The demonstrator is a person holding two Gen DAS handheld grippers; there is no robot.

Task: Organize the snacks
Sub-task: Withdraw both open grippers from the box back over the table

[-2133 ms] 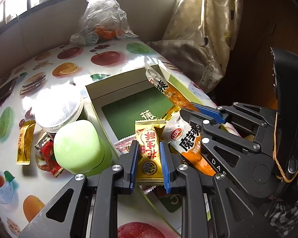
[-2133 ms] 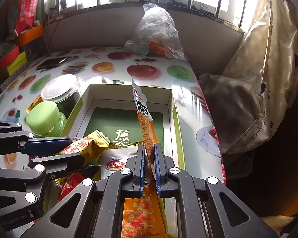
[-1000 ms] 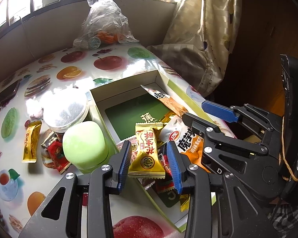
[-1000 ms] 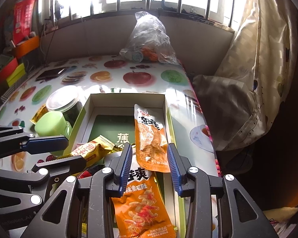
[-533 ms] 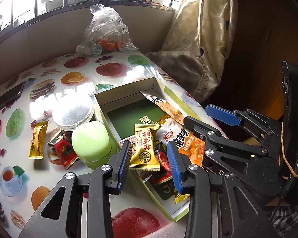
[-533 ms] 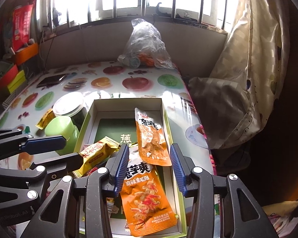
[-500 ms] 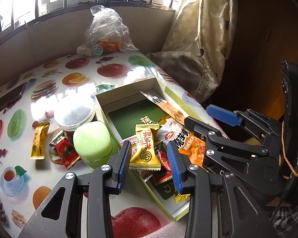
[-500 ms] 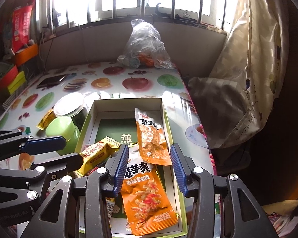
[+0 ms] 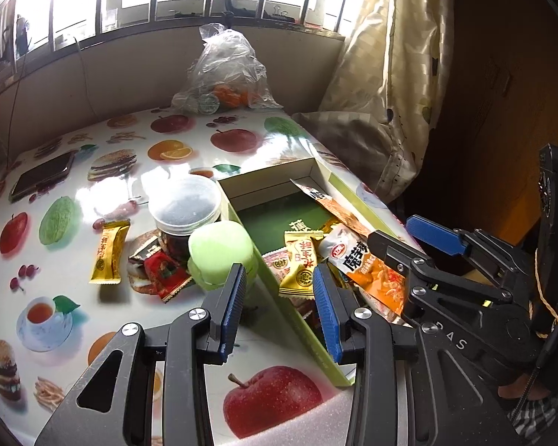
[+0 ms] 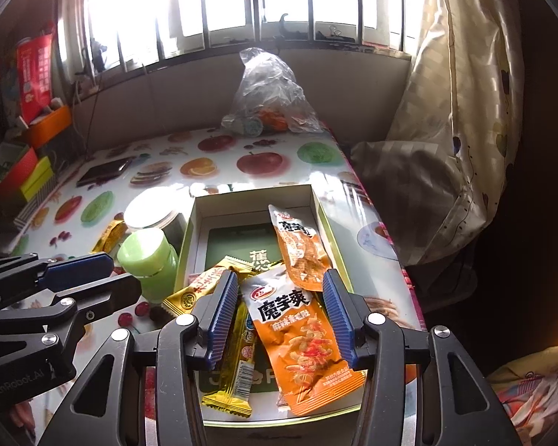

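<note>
An open green box (image 9: 338,182) (image 10: 195,219) on the fruit-print table holds several snack packets: two orange ones (image 10: 299,330) (image 10: 297,245) and a yellow candy packet (image 9: 301,264) (image 10: 201,286). My left gripper (image 9: 279,308) is open and empty, raised above the box's near left edge. My right gripper (image 10: 279,312) is open and empty, raised above the box's near end and the large orange packet. A yellow packet (image 9: 108,252) and a red packet (image 9: 165,269) lie on the table left of the box.
A green-lidded jar (image 9: 219,249) and a clear-lidded jar (image 9: 184,204) stand against the box's left side. A phone (image 9: 42,174) lies far left. A plastic bag (image 9: 227,74) sits at the back wall. A curtain (image 9: 387,74) hangs past the table's right edge.
Both grippers let go of their packets, which now lie in the box. Both have opened, then risen and pulled back from the box.
</note>
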